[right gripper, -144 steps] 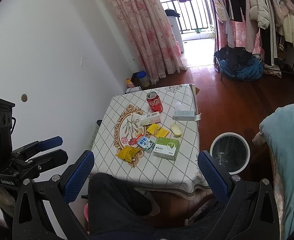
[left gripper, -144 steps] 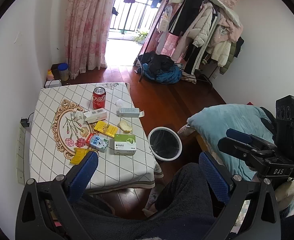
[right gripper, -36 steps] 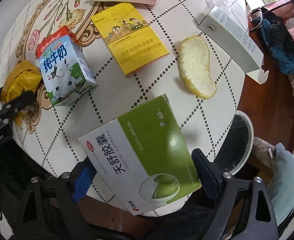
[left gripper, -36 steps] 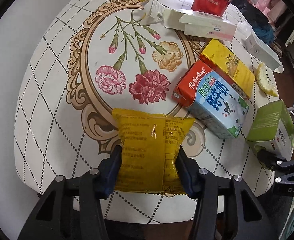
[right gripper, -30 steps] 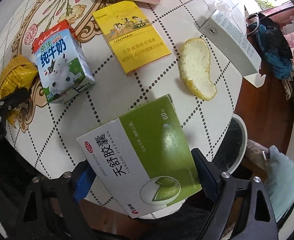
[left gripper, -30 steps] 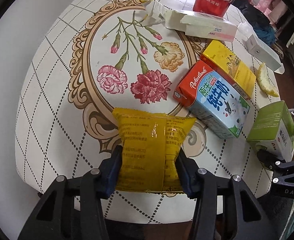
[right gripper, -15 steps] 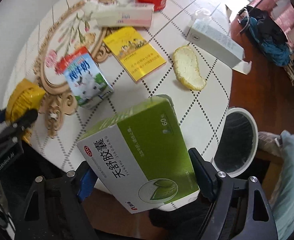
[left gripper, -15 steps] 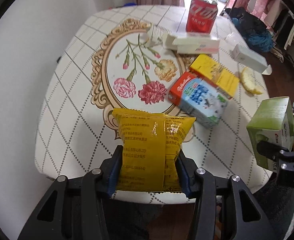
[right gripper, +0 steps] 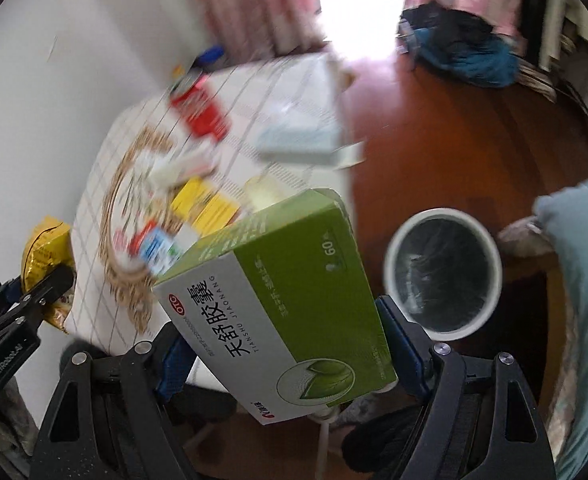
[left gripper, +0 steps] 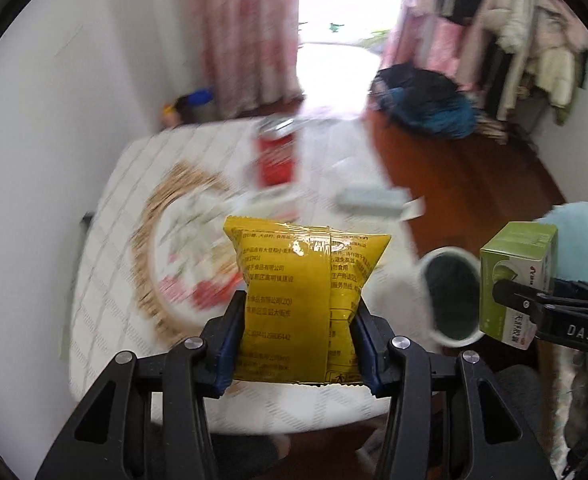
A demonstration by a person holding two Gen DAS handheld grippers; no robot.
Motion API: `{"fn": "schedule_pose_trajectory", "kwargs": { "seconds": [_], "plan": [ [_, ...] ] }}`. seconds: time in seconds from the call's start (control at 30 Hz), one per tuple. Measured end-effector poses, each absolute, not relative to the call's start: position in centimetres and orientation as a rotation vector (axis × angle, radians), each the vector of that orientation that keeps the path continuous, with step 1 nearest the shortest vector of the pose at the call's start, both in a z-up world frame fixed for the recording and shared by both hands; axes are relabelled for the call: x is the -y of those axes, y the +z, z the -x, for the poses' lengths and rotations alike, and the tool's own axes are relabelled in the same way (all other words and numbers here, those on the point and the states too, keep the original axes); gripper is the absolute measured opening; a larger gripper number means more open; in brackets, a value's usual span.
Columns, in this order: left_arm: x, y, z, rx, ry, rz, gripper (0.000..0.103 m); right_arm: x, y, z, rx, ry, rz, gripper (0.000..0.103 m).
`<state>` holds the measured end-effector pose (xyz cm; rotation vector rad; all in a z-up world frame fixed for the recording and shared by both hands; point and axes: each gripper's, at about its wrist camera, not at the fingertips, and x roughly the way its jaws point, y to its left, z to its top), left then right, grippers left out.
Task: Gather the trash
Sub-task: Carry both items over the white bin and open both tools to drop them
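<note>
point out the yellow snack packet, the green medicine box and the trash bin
yellow snack packet (left gripper: 302,304): left wrist view, middle of its printed back.
green medicine box (right gripper: 294,280): right wrist view, centre of its green top face.
trash bin (right gripper: 394,248): right wrist view, left side of its white rim.

Both grippers have come up and away from the table (left gripper: 106,320) since a second ago. The left gripper (left gripper: 298,344) has lifted the yellow snack packet (left gripper: 306,304) off the tablecloth and now carries it in the air. The right gripper (right gripper: 286,348) has raised the green medicine box (right gripper: 278,304) clear of the table, closer to the white trash bin (right gripper: 444,272). The background is smeared, probably from fast motion.
</note>
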<state>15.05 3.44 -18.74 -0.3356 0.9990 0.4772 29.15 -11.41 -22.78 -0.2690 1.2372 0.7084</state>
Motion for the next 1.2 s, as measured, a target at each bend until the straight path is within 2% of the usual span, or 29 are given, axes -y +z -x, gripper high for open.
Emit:
{"fn": "schedule_pose_trajectory", "kwargs": {
  "seconds": [0.17,0.3,0.57,0.73,0.77,0.8,0.83,0.9,1.0,1.07,1.2],
  "plan": [
    [0.6,-18.2,-22.3,-0.989,0.332,0.316,0.045,18.9,-20.2,-34.2,-1.187,0.59,0.156,0.084],
    [3.3,-20.5,-29.0,-1.036,0.188,0.365,0.045,23.8,-20.9,-38.1,-1.195,0.493,0.1,0.084],
    [7.1,-28.6,-41.2,-1.249,-0.025,0.481,0.045,29.7,-28.3,-44.3,-1.304,0.363,0.058,0.084],
    [7.4,-32.9,-45.7,-1.355,-0.071,0.539,0.048,31.1,-33.3,-47.2,-1.373,0.316,0.035,0.084],
    [7.3,-33.7,-46.3,-1.376,-0.076,0.544,0.049,30.8,-34.2,-47.7,-1.382,0.318,0.031,0.084],
    [7.2,-34.2,-46.7,-1.385,-0.079,0.554,0.056,30.9,-35.1,-48.3,-1.395,0.312,0.027,0.084],
    [7.3,-34.6,-46.8,-1.393,-0.073,0.561,0.071,30.8,-36.1,-48.8,-1.407,0.308,0.029,0.084],
    [7.2,-35.1,-46.8,-1.396,-0.074,0.575,0.087,30.2,-37.5,-49.8,-1.424,0.302,0.029,0.086],
    [7.1,-35.2,-46.3,-1.391,-0.045,0.576,0.09,30.0,-39.8,-50.1,-1.465,0.294,0.026,0.09],
    [7.6,-34.9,-46.4,-1.378,-0.01,0.518,0.093,30.1,-41.0,-50.4,-1.481,0.279,0.037,0.102],
    [7.2,-34.0,-44.8,-1.33,0.087,0.378,0.095,30.2,-41.4,-50.0,-1.466,0.267,0.037,0.103]
  ]
}}
